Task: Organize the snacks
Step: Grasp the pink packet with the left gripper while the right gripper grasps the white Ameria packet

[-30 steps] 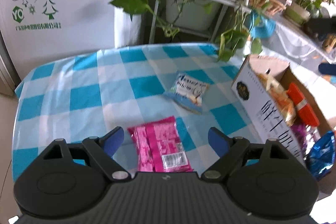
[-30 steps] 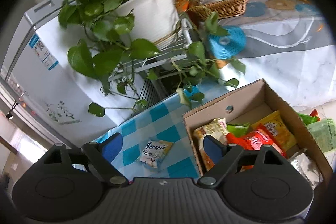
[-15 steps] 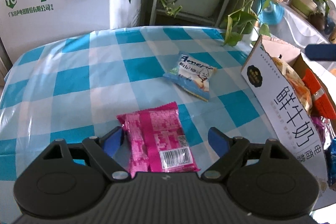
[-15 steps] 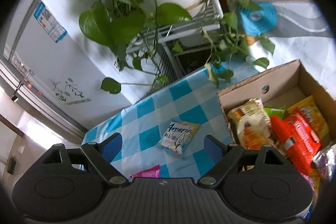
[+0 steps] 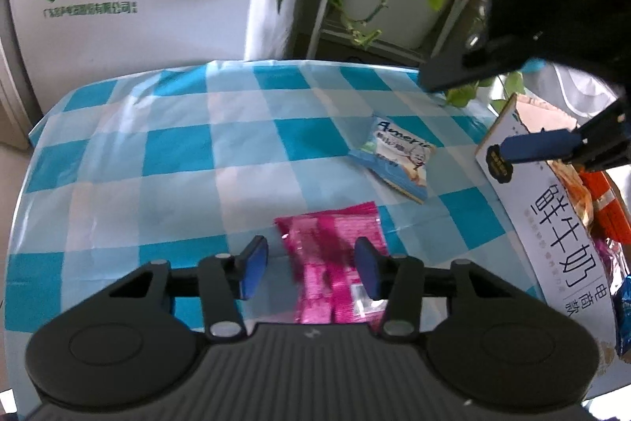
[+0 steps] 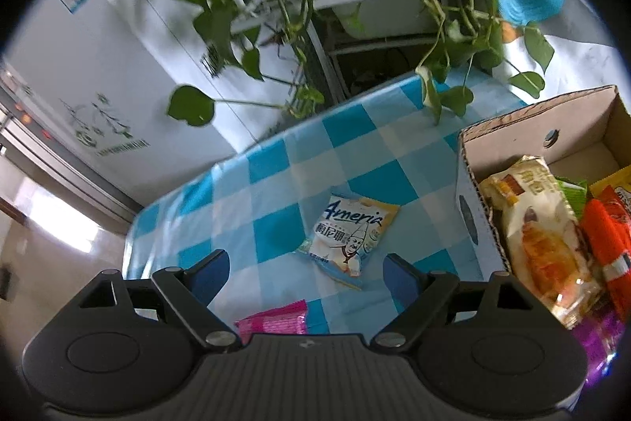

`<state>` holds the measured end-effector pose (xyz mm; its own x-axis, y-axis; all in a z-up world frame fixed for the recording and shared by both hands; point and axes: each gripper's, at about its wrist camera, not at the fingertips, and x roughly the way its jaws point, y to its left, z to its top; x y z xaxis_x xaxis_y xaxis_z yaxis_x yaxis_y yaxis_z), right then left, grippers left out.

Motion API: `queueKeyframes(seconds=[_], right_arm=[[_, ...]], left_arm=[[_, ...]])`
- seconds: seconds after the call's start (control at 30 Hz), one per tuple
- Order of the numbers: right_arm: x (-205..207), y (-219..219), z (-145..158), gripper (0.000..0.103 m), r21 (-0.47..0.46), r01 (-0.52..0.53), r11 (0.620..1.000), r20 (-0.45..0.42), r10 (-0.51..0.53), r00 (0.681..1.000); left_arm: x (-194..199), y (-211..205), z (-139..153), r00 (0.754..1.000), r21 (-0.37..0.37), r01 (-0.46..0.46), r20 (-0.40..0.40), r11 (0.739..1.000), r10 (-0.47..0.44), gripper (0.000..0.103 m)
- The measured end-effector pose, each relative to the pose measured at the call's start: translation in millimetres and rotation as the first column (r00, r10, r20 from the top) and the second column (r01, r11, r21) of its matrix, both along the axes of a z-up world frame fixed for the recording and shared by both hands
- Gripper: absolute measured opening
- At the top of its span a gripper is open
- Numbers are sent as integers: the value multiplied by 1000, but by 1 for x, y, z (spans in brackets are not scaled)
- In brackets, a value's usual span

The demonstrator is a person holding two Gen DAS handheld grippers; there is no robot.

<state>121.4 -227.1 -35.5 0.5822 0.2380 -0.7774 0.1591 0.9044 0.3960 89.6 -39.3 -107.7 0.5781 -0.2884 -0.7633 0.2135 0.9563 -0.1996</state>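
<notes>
Sorting snacks on checked worktop [image 5: 177, 152], box [image 6: 477, 184] at right.
Left gripper [image 5: 311, 273] part-open astride pink pack [image 5: 335, 263]; right gripper [image 6: 303, 275] wide, empty, above Ameria packet [image 6: 349, 235].

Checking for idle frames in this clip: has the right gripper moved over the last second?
Yes. The right gripper has swung left and down: the cardboard box slid rightward in its view, and the Ameria packet now lies between its open fingers.
</notes>
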Motion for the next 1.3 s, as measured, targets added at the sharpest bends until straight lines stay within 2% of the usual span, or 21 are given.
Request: queueKeyframes(seconds=[0.2,0.3,0.37,0.43,0.67,0.8,0.83,0.87,0.97,1.03,1.2,1.3], right_arm=[[21,14,-17,90,-50,10,999,-61,-13,998],[33,21,-26,91,-84,10,996,-86,-17,996],[42,26,-33,91,-113,17,993,-111,-29,993],[48,30,-38,91,-135,12,991,-122,-29,992],[65,36,-56,91,-212,17,977,-154,-51,987],[69,32,-66,79,-233,28,972,-143,-63,988],[69,33,-66,72,-252,23,968,-141,-60,988],[69,35,-66,66,-268,8,963,-135,-46,990],[65,37,-66,58,-298,-30,954,-118,-5,993],[61,38,-66,57,-310,-68,948,-112,34,993],[44,37,-61,57,-260,-138,956,-138,105,985],[28,46,-59,57,-284,-201,938,-151,163,975]], left_arm=[[-1,19,5,999,-38,-33,-15,999,33,47],[0,27,9,999,-55,-49,-11,997,49,52],[1,30,11,999,-65,-49,-12,997,48,61],[2,31,12,999,-65,-43,-13,997,42,65],[3,30,10,999,-42,-41,-22,998,40,71],[3,32,10,999,-40,-43,-24,998,42,73],[3,32,10,999,-39,-45,-25,998,45,73],[3,32,9,999,-36,-48,-25,998,48,73],[3,34,10,998,-35,-59,-24,998,58,74],[4,34,11,998,-30,-59,-17,998,59,74],[4,40,13,997,-11,-81,-10,997,81,75],[2,47,17,995,-15,-97,-5,995,97,75]])
